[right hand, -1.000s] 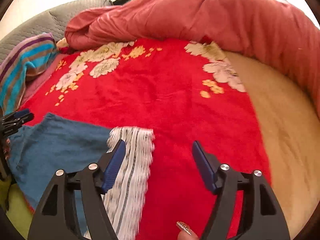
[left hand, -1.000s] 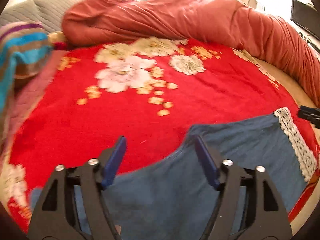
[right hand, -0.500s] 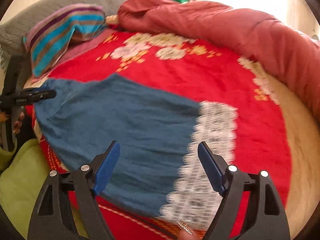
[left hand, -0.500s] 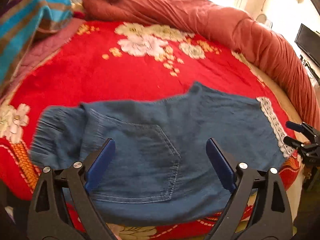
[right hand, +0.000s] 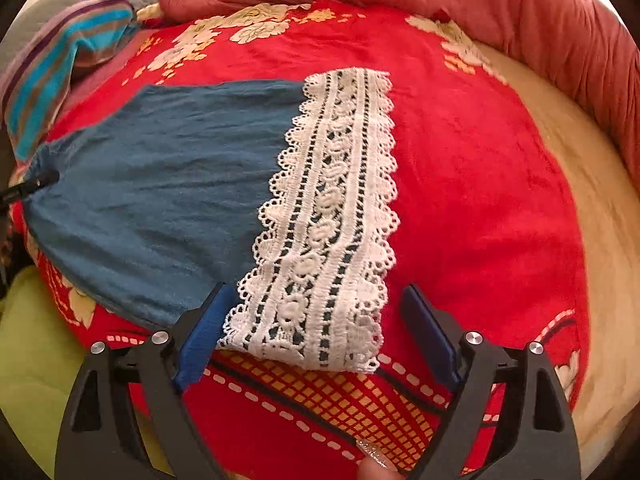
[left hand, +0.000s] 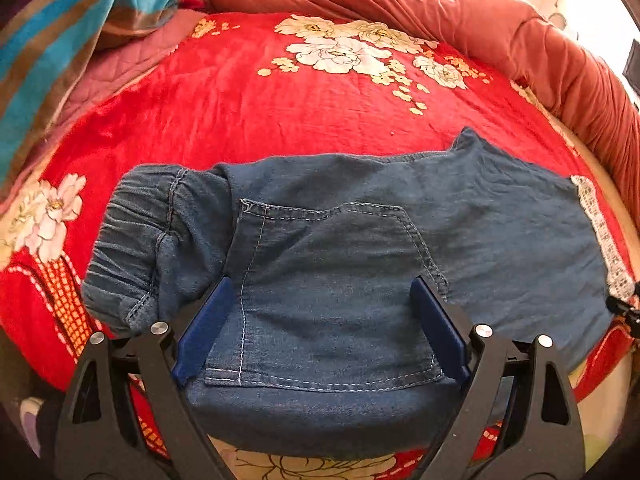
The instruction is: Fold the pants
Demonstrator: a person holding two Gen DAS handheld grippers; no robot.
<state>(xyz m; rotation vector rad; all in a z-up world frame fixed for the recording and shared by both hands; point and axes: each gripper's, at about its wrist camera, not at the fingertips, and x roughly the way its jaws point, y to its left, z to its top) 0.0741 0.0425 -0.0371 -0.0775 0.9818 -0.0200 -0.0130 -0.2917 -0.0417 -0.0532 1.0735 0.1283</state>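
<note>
A: Count garments?

B: One pair of blue denim pants (left hand: 360,248), lying flat on the red floral blanket (left hand: 248,96), elastic waistband at 9 o'clock, one white lace-trimmed hem (right hand: 328,216) at 3 o'clock in the left wrist view. One stitched back pocket (left hand: 332,292) faces up.

A: Left gripper (left hand: 320,328)?

B: Jaws spread wide above the pocket, holding nothing.

A: Right gripper (right hand: 316,332)?

B: Also spread wide, straddling the lace hem's near end, nothing clamped.

A: Surroundings?

B: One rust-red rolled duvet (left hand: 440,12) at 12 o'clock, one striped blanket (left hand: 60,28) at 10 o'clock.
</note>
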